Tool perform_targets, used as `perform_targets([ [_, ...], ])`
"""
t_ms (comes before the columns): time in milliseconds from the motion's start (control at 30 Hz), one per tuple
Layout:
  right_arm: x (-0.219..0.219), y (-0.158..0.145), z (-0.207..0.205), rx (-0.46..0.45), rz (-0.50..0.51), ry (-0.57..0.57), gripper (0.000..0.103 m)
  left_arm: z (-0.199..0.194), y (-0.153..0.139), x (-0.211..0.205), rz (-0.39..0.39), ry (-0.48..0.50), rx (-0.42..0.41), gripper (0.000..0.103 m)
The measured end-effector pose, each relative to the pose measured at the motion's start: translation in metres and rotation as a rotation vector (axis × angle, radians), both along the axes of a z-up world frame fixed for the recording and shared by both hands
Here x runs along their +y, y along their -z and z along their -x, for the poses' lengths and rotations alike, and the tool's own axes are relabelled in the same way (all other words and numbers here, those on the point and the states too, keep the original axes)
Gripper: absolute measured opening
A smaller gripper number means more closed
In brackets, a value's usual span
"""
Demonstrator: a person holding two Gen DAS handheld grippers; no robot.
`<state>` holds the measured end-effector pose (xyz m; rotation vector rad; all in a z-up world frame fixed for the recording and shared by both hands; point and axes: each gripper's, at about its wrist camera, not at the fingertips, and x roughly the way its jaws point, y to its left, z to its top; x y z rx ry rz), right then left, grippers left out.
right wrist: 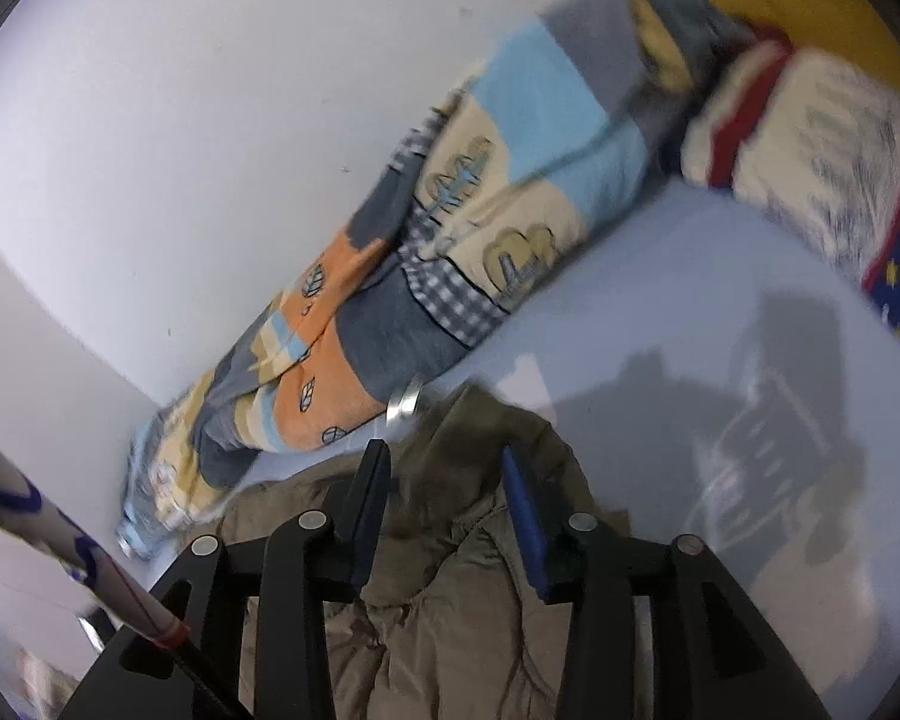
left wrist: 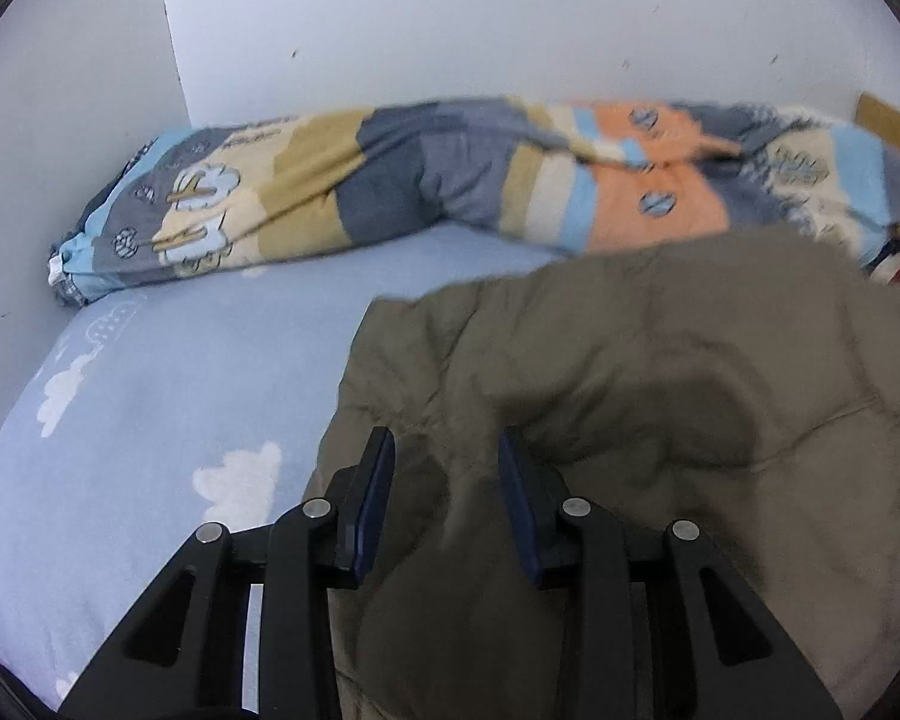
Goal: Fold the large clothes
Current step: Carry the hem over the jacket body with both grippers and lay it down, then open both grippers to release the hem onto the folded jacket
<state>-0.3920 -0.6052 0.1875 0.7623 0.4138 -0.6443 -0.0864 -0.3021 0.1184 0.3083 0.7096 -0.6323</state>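
Olive-brown puffy cloth fills the space between the fingers of the left claw (left wrist: 444, 480). This is the big jacket (left wrist: 630, 390), and it lies on the bed (left wrist: 180, 372). The left claw is partly open. A ridge of the jacket sits between its blue pads, but I cannot tell if the pads press it.

The right claw (right wrist: 444, 486) is partly open too. The jacket's edge (right wrist: 450, 588) lies between its fingers, and there is a gap on each side, so I think it holds nothing now. A small shiny metal piece (right wrist: 405, 405) shows just past the tip of the jacket; I cannot tell what it is.

To fold well, I think each claw should pinch a thick bit of the edge, not just the top skin. The jacket is puffy and slippery, so a thin pinch could slide out. Both claws should lift together and lay the flap flat, so no lumps get trapped.

Behind the jacket, a rolled-up quilt (left wrist: 390, 180) with blue, orange and tan patches lies along the white wall (left wrist: 450, 18). A pillow (right wrist: 810, 138) with a red stripe sits near the far end of the bed.

There are no boxes, bins or baskets in view, so nothing is inside anything.
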Motion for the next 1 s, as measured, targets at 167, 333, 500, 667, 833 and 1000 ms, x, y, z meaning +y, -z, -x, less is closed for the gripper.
perform_targets([
  [167,0.043,0.009,-0.047,0.154,0.156,-0.135,0.045,0.016,-0.008,-0.027,-0.011,0.087,0.012,0.035],
  [333,0.042,0.048,-0.088,0.324,0.155,-0.161,0.045,0.000,0.019,-0.051,-0.113,0.054,0.025,0.036],
  [500,0.017,0.093,-0.104,0.394,0.074,-0.174,0.045,-0.022,0.036,-0.064,-0.123,0.028,0.064,0.038],
  [667,0.002,0.103,-0.106,0.409,0.011,-0.155,0.045,-0.017,0.034,-0.076,-0.197,0.017,0.030,0.038],
  [833,0.041,0.057,-0.073,0.321,0.098,-0.135,0.046,0.016,-0.002,-0.026,-0.052,0.055,0.021,0.038],
  [1000,0.113,0.025,-0.045,0.237,0.151,-0.213,0.048,0.066,-0.017,0.022,-0.012,0.099,-0.010,0.038],
])
